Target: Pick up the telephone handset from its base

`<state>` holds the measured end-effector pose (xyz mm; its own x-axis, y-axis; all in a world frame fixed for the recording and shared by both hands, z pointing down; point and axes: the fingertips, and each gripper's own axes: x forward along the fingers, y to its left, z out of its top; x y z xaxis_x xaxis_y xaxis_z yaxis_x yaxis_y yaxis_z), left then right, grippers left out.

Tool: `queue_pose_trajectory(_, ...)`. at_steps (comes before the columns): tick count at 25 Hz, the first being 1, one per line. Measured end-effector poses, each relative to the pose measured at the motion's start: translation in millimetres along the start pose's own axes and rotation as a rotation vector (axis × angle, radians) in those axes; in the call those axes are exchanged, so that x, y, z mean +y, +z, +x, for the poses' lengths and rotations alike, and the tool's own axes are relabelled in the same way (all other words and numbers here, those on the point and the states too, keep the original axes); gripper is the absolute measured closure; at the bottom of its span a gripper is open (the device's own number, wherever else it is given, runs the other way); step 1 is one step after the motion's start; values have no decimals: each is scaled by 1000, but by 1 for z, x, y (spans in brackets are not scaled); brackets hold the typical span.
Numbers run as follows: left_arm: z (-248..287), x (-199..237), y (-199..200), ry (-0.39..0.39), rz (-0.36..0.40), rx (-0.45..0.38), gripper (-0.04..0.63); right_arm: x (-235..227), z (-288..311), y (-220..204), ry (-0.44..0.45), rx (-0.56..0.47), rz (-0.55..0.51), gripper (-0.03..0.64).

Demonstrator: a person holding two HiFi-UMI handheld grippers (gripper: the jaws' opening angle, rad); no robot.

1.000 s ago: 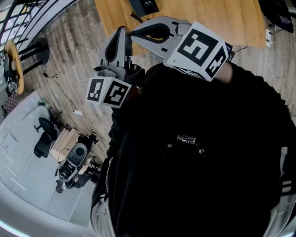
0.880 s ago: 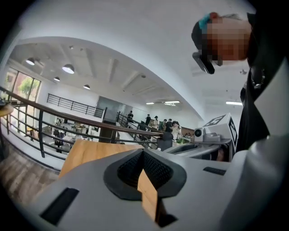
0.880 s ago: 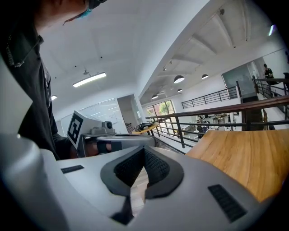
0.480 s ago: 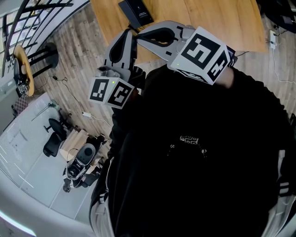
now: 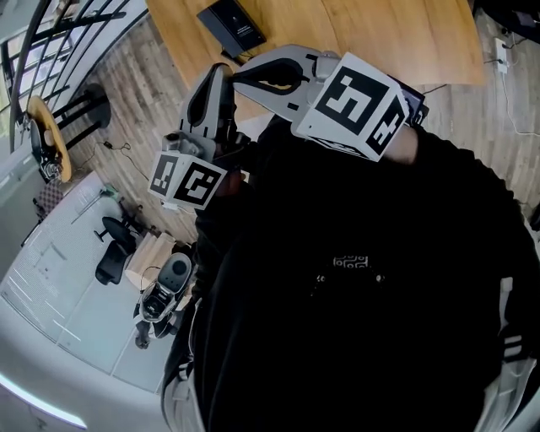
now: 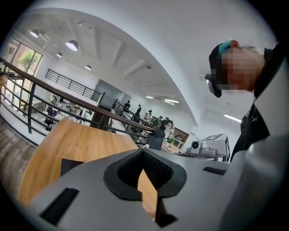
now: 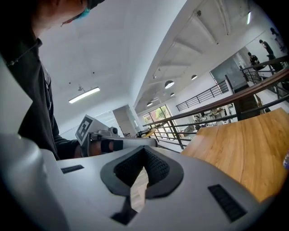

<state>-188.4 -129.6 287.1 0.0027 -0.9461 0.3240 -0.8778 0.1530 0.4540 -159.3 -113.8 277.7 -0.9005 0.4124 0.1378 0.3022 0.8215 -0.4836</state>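
Both closed, left claw, right claw, ribbed black pads

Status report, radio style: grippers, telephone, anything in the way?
Left gripper shut, empty. Right gripper shut, empty. Black device, likely the telephone, untouched on wooden table. Nothing seen in the way.

Both held close before the chest — left gripper and right gripper, jaws together, empty.
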Motion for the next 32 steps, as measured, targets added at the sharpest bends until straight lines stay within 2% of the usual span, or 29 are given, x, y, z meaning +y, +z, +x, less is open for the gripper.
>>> queue_pose_trajectory(11, 39, -23, 18, -195, 83, 9, 597, -24, -25, 23, -167, -63, -45, 601)
queue_pose_trajectory(15, 39, -24, 23, -242, 99, 13, 597, -24, -23, 27, -207, -70, -53, 601)
queue_pose_trajectory(20, 31, -13, 26, -257, 95, 19, 597, -20, -9, 27, -213, -59, -50, 601)
queue_pose_trajectory(23, 20, 0, 29, -267, 47, -6, 597, -14, 6, 27, -202, -56, -53, 601)
queue_pose_trajectory(27, 4, 35, 34, -252, 1, -40, 597, -9, 36, 26, -194, -37, -52, 601)
queue_pose_trajectory(32, -6, 83, 27, -235, -42, -30, 597, -8, 64, 21, -205, 17, -50, 601)
